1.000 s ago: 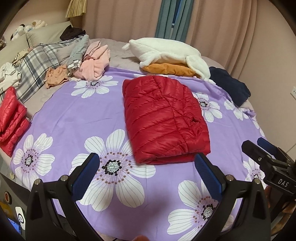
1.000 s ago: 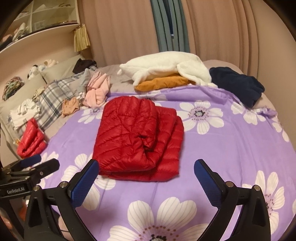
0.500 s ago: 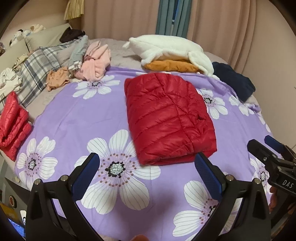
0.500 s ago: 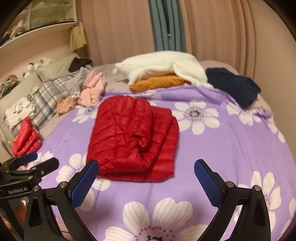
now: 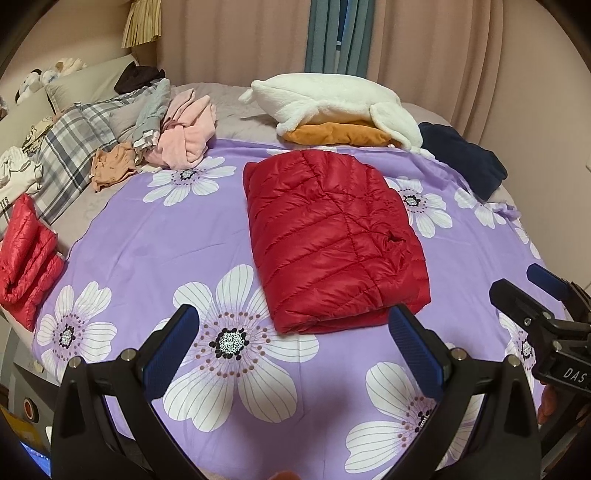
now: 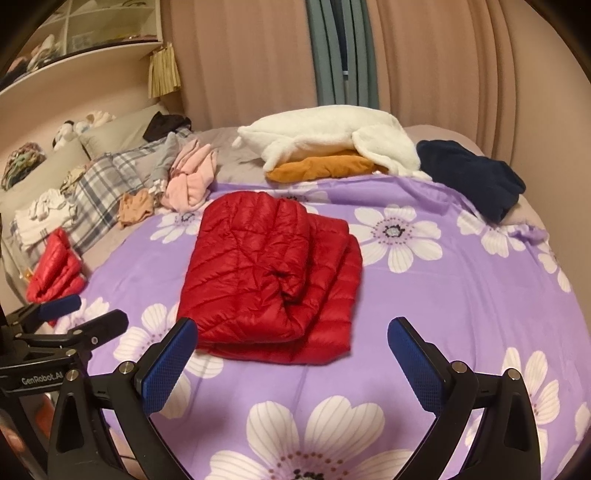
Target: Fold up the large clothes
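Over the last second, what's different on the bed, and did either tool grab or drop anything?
Nothing was grabbed or dropped. Both tools, left and right, stayed open and empty. The views shifted slightly: in the right camera the folded red jacket slid a little left and lower, so that tool drifted; the left one barely moved. The jacket kept its folded shape on the purple flowered sheet, and the clothes piles behind look unchanged.

A home bedroom. Wide bed under a purple flower-print sheet, pillows and soft toys at upper left, heaps of loose clothes along the far edge. Full-length pink curtains across the top (drawn shut), cubby shelving in the upper-left corner.
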